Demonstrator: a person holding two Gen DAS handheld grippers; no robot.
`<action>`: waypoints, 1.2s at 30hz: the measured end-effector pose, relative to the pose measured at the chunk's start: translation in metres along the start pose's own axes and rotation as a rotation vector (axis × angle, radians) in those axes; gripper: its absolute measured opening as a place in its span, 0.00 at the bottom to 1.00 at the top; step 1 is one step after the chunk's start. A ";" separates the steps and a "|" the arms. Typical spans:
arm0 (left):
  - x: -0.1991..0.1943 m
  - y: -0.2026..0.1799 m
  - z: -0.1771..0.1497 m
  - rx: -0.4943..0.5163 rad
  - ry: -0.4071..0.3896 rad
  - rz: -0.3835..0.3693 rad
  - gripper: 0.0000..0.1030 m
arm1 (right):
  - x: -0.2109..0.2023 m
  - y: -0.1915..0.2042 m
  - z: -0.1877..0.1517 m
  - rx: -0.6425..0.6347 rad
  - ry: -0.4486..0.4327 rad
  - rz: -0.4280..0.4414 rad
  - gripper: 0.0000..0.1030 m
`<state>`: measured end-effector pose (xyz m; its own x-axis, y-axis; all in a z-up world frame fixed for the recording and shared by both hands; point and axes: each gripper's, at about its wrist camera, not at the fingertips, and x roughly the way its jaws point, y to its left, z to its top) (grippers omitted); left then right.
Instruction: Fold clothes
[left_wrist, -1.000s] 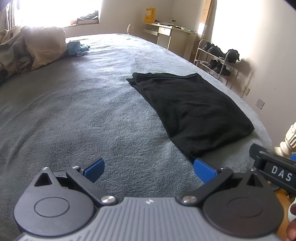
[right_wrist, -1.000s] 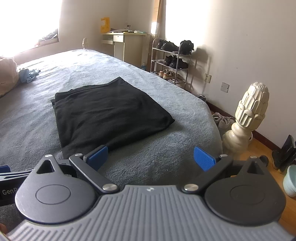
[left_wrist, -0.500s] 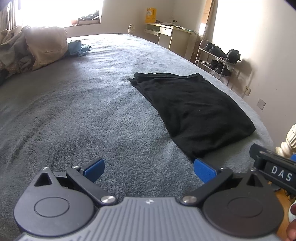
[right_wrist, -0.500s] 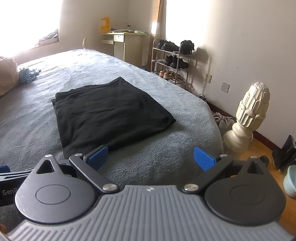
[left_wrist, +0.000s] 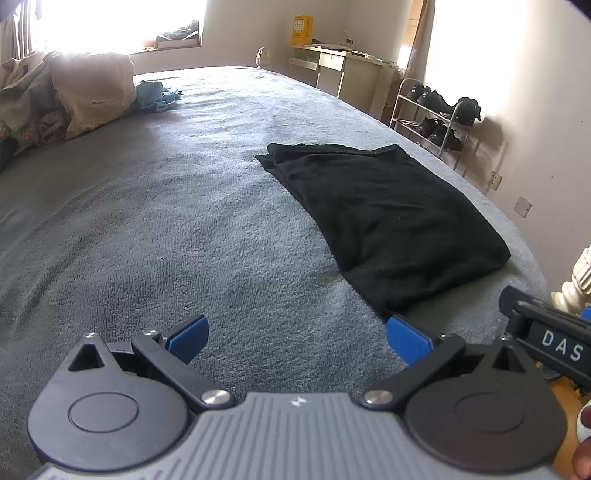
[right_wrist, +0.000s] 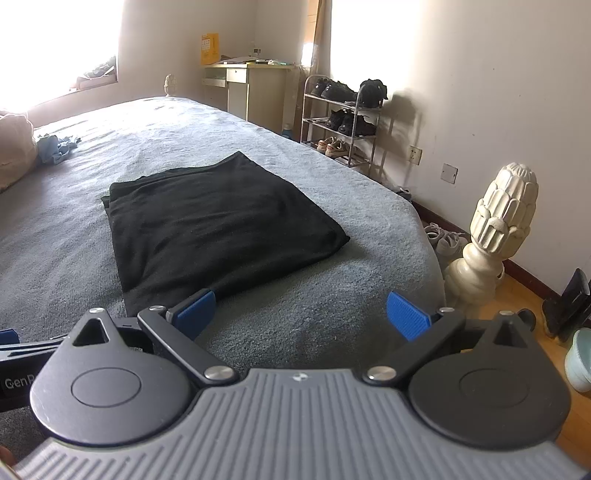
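Since a second ago the left gripper (left_wrist: 297, 334) has drifted slightly, so the folded black garment (left_wrist: 384, 218) sits a little farther right and lower in its view; the right wrist view is nearly unchanged. The garment lies flat as a rough rectangle on the grey terry-cloth bedspread (left_wrist: 155, 221), near the bed's right edge. Both tongs stand wide open and empty: the left gripper's blue-padded fingers (left_wrist: 406, 338) hover just short of the garment's near corner, and the right gripper (right_wrist: 301, 314) hangs over bare bedspread at the garment's near edge. A pile of beige and olive clothes (left_wrist: 66, 99) rests far off by the window. Beside the bed stands a cream carved wooden bedpost finial (right_wrist: 495, 229), with a metal shoe rack (right_wrist: 343, 118) against the wall.
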<state>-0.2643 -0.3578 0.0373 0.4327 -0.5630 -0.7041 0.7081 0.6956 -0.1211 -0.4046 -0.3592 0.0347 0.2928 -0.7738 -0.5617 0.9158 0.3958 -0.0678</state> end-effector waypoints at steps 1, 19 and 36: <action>0.000 0.000 0.000 0.000 0.000 0.000 1.00 | 0.000 0.000 0.000 0.000 -0.001 -0.001 0.97; 0.002 0.002 0.002 -0.006 0.004 0.003 1.00 | 0.002 0.001 0.001 -0.004 -0.002 -0.002 0.97; 0.002 0.001 0.003 -0.004 0.005 0.009 1.00 | 0.002 0.001 0.002 -0.003 -0.002 -0.002 0.97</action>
<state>-0.2615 -0.3595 0.0379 0.4366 -0.5547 -0.7083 0.7018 0.7026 -0.1176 -0.4020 -0.3614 0.0353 0.2914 -0.7754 -0.5602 0.9157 0.3955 -0.0710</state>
